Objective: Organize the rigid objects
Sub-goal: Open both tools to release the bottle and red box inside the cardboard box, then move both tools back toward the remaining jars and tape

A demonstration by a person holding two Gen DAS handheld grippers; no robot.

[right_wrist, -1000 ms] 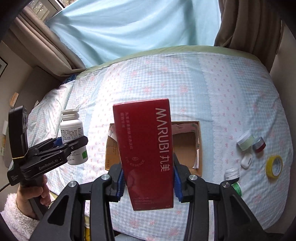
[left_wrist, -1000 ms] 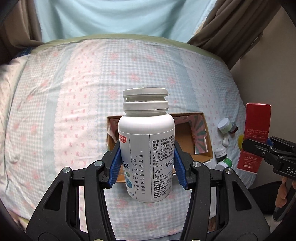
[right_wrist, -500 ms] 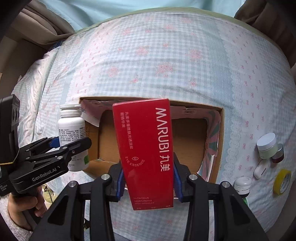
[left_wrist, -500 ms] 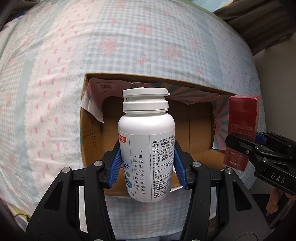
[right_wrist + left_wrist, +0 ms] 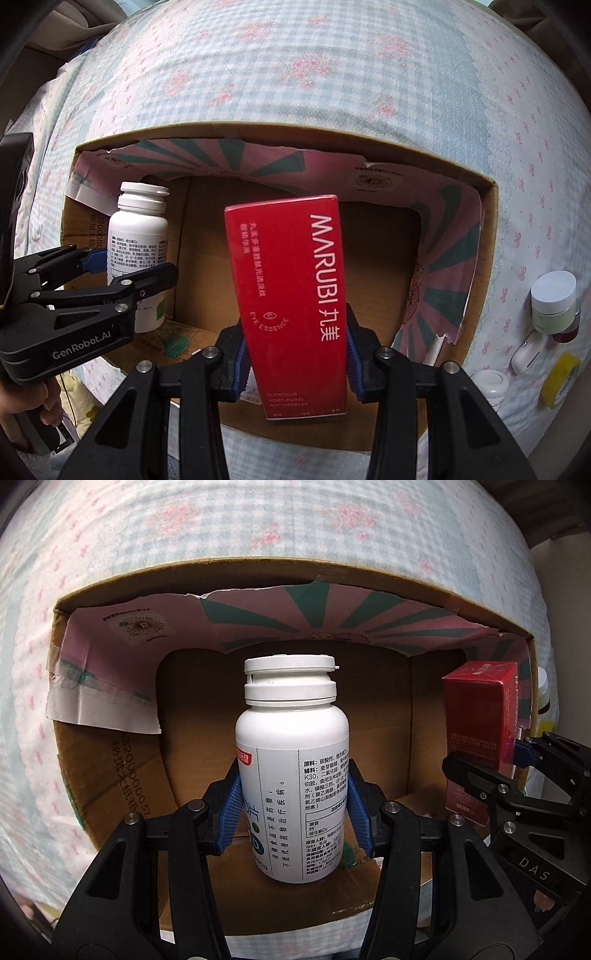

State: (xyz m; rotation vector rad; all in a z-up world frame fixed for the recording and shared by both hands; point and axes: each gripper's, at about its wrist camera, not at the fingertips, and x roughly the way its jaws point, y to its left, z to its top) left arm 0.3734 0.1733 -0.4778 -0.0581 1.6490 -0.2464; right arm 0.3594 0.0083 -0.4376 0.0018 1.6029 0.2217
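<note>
White plastic pill bottle [image 5: 291, 771], stiff and likely light, pinched mid-body by left claw [image 5: 293, 805]; right claw [image 5: 293, 358] pinches rigid red carton [image 5: 291, 299] low, frame centre

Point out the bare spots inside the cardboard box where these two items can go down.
The open brown cardboard box shows bare floor across its middle, between the white plastic pill bottle in the left tool and the red rectangular carton in the right tool, and beyond the carton toward the right wall. Outside, right of the box, small jars crowd the bedsheet.
</note>
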